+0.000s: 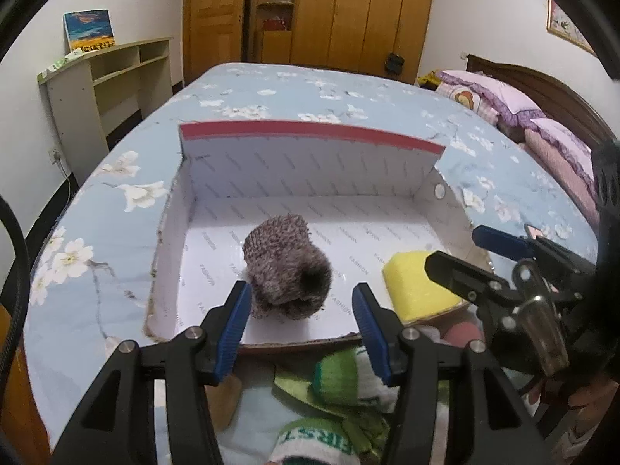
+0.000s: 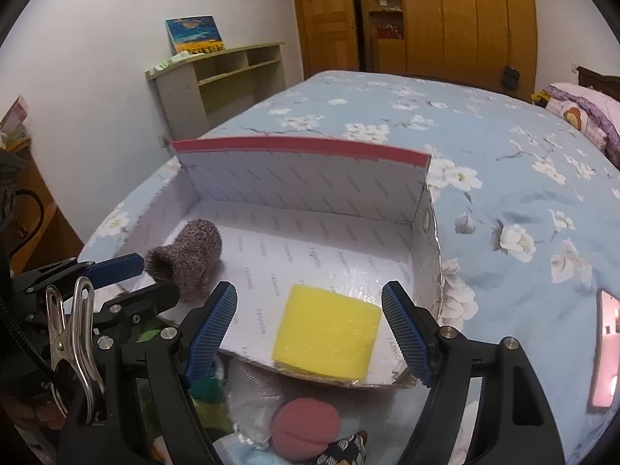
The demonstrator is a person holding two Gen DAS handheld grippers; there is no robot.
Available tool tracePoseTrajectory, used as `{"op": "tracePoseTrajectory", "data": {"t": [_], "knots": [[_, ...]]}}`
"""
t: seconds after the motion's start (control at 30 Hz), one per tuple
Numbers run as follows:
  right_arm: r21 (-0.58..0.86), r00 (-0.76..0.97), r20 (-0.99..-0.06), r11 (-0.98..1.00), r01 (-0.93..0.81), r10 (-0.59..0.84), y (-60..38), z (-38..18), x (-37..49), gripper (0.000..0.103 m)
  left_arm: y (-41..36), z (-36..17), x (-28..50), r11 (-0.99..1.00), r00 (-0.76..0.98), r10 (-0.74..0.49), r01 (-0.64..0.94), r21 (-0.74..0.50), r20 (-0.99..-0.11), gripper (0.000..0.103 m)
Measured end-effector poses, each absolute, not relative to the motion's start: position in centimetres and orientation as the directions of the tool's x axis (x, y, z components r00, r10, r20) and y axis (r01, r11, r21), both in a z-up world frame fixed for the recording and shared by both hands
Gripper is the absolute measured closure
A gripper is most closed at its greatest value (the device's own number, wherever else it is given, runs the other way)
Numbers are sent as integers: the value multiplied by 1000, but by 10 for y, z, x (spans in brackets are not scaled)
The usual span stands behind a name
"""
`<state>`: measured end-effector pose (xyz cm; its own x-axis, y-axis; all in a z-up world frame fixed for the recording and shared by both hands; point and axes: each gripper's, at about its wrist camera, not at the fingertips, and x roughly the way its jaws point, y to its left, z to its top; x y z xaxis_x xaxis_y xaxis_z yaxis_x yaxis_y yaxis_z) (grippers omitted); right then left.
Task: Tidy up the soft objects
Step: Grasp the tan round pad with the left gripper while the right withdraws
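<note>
An open white cardboard box [image 1: 310, 162] [image 2: 302, 178] with a red rim lies on the bed. Inside it sit a grey-brown rolled sock [image 1: 285, 267] [image 2: 186, 255] and a yellow sponge [image 1: 418, 286] [image 2: 325, 335]. My left gripper [image 1: 302, 329] is open and empty, just behind the sock at the box's near edge. My right gripper [image 2: 310, 333] is open, its fingers straddling the sponge without touching it. It also shows in the left wrist view [image 1: 461, 255]. Green and white socks [image 1: 341, 383] and a pink ball [image 2: 304, 432] lie below the grippers, outside the box.
The blue floral bedspread [image 1: 348, 93] [image 2: 503, 147] surrounds the box. Purple pillows [image 1: 503, 100] lie at the headboard on the right. A beige shelf unit [image 1: 108, 77] stands by the left wall, a wooden wardrobe [image 1: 348, 11] behind. A phone [image 2: 604, 348] lies at the right.
</note>
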<state>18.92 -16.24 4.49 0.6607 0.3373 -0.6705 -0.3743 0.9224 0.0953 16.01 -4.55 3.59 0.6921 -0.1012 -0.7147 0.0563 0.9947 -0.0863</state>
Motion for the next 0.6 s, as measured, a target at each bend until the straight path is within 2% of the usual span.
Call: {"op": "tracePoseTrajectory", "data": {"t": [0.2,0.6], "knots": [[104,682,-642,920,-377,351,-161,60,165,24,-37,48,145,995,698,-94,46,-86,-710,46],[140,677,-651,931,-337,343,-168,60,118,24,-14,56,102,996,707,-77,18,-90,-703,45]]}}
